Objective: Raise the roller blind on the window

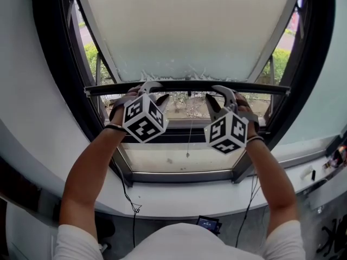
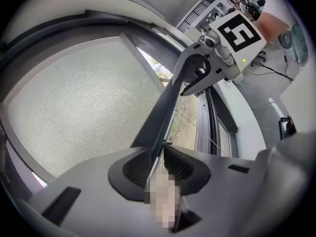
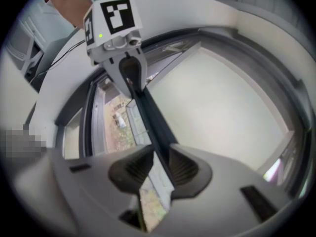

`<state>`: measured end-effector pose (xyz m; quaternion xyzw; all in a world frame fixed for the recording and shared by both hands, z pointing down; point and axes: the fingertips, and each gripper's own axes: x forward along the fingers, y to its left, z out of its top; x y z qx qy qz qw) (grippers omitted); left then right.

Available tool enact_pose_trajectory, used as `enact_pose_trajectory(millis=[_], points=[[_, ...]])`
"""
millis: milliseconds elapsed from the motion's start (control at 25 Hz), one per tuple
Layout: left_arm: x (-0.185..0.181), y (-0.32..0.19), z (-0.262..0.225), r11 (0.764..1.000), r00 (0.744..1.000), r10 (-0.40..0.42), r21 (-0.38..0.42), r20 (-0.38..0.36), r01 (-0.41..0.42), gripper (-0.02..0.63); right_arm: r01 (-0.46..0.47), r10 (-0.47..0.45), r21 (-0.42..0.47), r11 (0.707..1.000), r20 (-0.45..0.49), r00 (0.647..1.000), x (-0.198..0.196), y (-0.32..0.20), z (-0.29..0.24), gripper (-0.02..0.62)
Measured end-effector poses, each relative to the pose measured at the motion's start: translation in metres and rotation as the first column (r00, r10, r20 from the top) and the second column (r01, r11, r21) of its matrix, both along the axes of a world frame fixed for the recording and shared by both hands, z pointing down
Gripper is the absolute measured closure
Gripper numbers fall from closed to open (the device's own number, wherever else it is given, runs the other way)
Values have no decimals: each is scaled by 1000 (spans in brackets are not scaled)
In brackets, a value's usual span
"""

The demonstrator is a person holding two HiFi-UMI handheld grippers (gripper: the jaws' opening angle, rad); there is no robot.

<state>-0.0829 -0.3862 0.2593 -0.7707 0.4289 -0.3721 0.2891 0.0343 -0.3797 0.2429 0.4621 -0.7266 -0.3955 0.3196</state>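
The white roller blind (image 1: 190,26) hangs over the upper window and ends in a dark bottom bar (image 1: 184,86). My left gripper (image 1: 153,92) is at the bar's left part. In the left gripper view it (image 2: 157,154) is shut on the bar (image 2: 165,107), with both pads against it. My right gripper (image 1: 218,95) is at the bar's right part. In the right gripper view the bar (image 3: 150,120) runs between its jaws (image 3: 160,154) and lies against the right-hand pad. Daylight shows between the bar and the other pad, so this gripper is open.
A thin pull cord (image 1: 189,140) dangles below the bar in front of the lower pane. The white sill (image 1: 179,194) curves below the dark window frame (image 1: 59,64). A black cable (image 1: 130,199) and a small device (image 1: 208,223) lie near my body. Bushes show outside.
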Motion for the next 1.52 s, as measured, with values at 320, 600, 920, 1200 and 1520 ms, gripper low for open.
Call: enact_pose_trajectory(millis=[320,600,920,1200,1520], points=[[0,1,-8,1000,999,11,-16,-36,-12,512,72,-63,-52,996,162,985,-8,34,22,505],[0,3,-45,999,996,21,32,-89,-18,512,96,-60,-162,982,217,974,-11,39,62,505],[-1,4,-66,999,995,34,45,-98,-30,512,87,-40,-214,973,213,976,-8,41,85,505],[0,5,-81,997,994,35,66,-100,-29,512,73,-26,-226,971,206,978,-1,39,91,505],[-2,4,-117,993,990,41,118,-133,-25,512,61,-13,-238,969,199,980,1,36,95,505]])
